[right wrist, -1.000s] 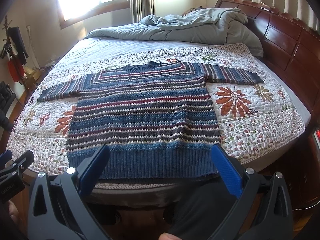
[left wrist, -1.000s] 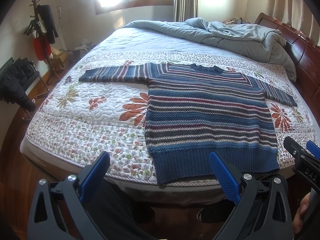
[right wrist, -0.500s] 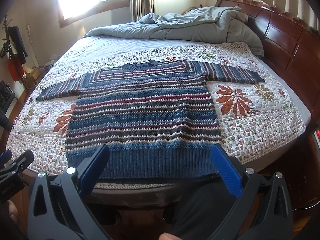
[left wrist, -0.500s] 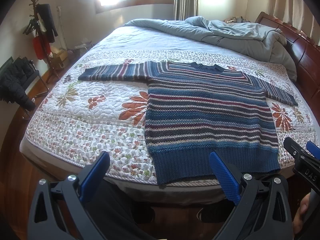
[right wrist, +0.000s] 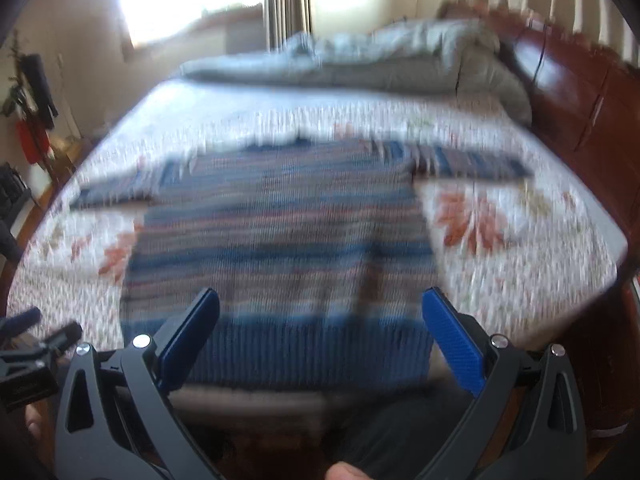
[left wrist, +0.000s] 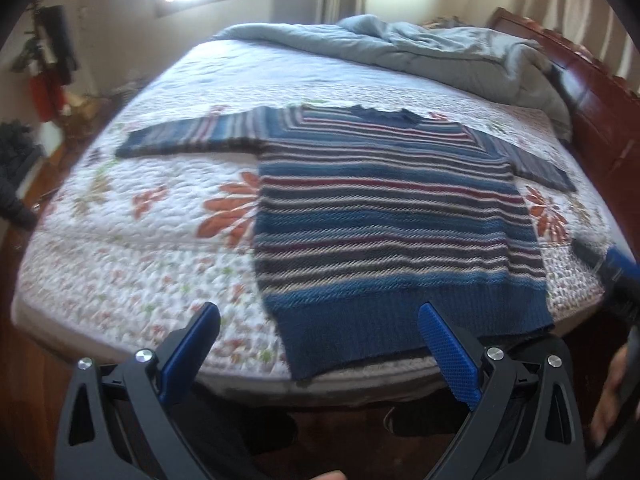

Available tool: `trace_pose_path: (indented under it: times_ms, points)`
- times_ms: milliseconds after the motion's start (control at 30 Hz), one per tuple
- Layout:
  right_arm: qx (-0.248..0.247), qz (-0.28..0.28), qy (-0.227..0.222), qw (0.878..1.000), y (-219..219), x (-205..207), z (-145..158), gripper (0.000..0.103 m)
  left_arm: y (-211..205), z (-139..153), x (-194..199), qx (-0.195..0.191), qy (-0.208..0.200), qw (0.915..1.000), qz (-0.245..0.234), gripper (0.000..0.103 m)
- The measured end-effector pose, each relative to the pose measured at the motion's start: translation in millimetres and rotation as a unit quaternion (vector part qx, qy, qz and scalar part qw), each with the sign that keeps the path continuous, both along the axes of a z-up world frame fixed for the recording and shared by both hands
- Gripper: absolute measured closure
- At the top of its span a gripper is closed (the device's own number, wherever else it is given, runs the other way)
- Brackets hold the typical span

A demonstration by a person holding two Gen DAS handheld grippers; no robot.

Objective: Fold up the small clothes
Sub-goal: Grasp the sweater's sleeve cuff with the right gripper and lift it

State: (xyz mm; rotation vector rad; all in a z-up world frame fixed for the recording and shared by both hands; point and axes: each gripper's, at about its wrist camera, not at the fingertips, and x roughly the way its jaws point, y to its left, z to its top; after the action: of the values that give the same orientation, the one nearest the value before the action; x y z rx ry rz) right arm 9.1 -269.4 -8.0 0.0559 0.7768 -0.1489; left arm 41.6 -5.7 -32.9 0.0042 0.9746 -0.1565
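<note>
A striped blue knitted sweater (left wrist: 384,216) lies flat on the floral quilt (left wrist: 140,240), sleeves spread out, blue hem at the near edge of the bed. It also shows, blurred, in the right wrist view (right wrist: 280,248). My left gripper (left wrist: 320,316) is open and empty, just short of the hem's left corner. My right gripper (right wrist: 320,300) is open and empty, over the hem's middle. Each gripper shows at the edge of the other's view: the right one (left wrist: 612,272), the left one (right wrist: 36,336).
A crumpled grey duvet (left wrist: 440,56) lies at the far end of the bed. A dark wooden headboard (left wrist: 600,120) runs along the right. A coat stand with clothes (left wrist: 48,60) stands at the far left. Wooden floor lies below the bed's near edge.
Both grippers have moved forward toward the bed; the sweater looks larger and nearer. Both views are motion-blurred, the right one strongly. The sweater has not moved.
</note>
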Motion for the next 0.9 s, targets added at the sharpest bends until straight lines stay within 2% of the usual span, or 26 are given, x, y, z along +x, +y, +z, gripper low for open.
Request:
trace_pose_path:
  times_ms: [33, 67, 100, 133, 167, 200, 233, 300, 333, 400, 467, 533, 600, 633, 667, 700, 733, 833, 900]
  points:
    - [-0.013, -0.004, -0.035, 0.999, -11, 3, 4, 0.002, 1, 1, 7, -0.015, -0.013, 0.9996, -0.019, 0.004]
    - [-0.020, -0.008, -0.044, 0.999, -23, 10, 0, 0.002, 2, 2, 16, -0.031, -0.033, 0.9984, -0.034, 0.004]
    - [-0.017, -0.009, -0.023, 1.000, -38, 24, -9, 0.002, 4, 0, 25, -0.047, -0.047, 0.9969, -0.043, 0.004]
    - [0.005, -0.011, 0.026, 1.000, -58, 45, -25, 0.002, 4, -5, 35, -0.066, -0.047, 0.9955, -0.049, 0.004]
    - [0.043, -0.014, 0.058, 0.997, -82, 61, -40, 0.003, 5, -13, 48, -0.091, -0.037, 0.9937, -0.053, 0.004]
    - [0.070, -0.022, 0.066, 0.995, -103, 72, -50, 0.003, 5, -22, 62, -0.112, -0.016, 0.9923, -0.050, 0.004]
    - [0.081, -0.038, 0.064, 0.994, -129, 83, -59, 0.003, 3, -34, 84, -0.118, 0.028, 0.9916, -0.045, 0.004]
    - [0.072, -0.057, 0.067, 0.994, -179, 108, -70, 0.003, -6, -49, 113, -0.095, 0.072, 0.9920, -0.043, 0.004]
    - [0.078, -0.068, 0.071, 0.992, -200, 116, -74, 0.003, -12, -51, 127, -0.073, 0.066, 0.9939, -0.048, 0.004]
    - [0.130, -0.081, 0.072, 0.986, -252, 133, -83, 0.003, -25, -51, 147, -0.033, 0.039, 0.9969, -0.060, 0.004]
    - [0.187, -0.104, 0.048, 0.976, -312, 147, -89, 0.003, -35, -58, 174, -0.017, 0.045, 0.9968, -0.063, 0.004]
    - [0.258, -0.140, 0.037, 0.955, -379, 163, -101, 0.003, -47, -66, 199, -0.020, 0.055, 0.9958, -0.071, 0.004]
    - [0.325, -0.180, 0.034, 0.928, -442, 177, -117, 0.004, -58, -69, 215, -0.011, 0.048, 0.9961, -0.073, 0.004]
    - [0.344, -0.197, 0.029, 0.918, -465, 183, -122, 0.005, -65, -71, 225, -0.018, 0.046, 0.9959, -0.076, 0.004]
    - [0.360, -0.210, 0.021, 0.909, -484, 186, -127, 0.010, -70, -72, 231, -0.029, 0.044, 0.9959, -0.074, 0.004]
    - [0.373, -0.223, 0.016, 0.900, -503, 190, -133, 0.020, -71, -75, 240, -0.044, 0.040, 0.9958, -0.070, 0.004]
    - [0.392, -0.238, 0.008, 0.889, -524, 196, -140, 0.023, -75, -80, 250, -0.067, 0.038, 0.9952, -0.061, 0.004]
    - [0.418, -0.255, 0.001, 0.872, -557, 212, -159, 0.022, -82, -94, 271, -0.088, 0.053, 0.9940, -0.040, 0.004]
    - [0.432, -0.259, -0.006, 0.864, -571, 221, -169, 0.023, -88, -102, 282, -0.080, 0.064, 0.9939, -0.041, 0.004]
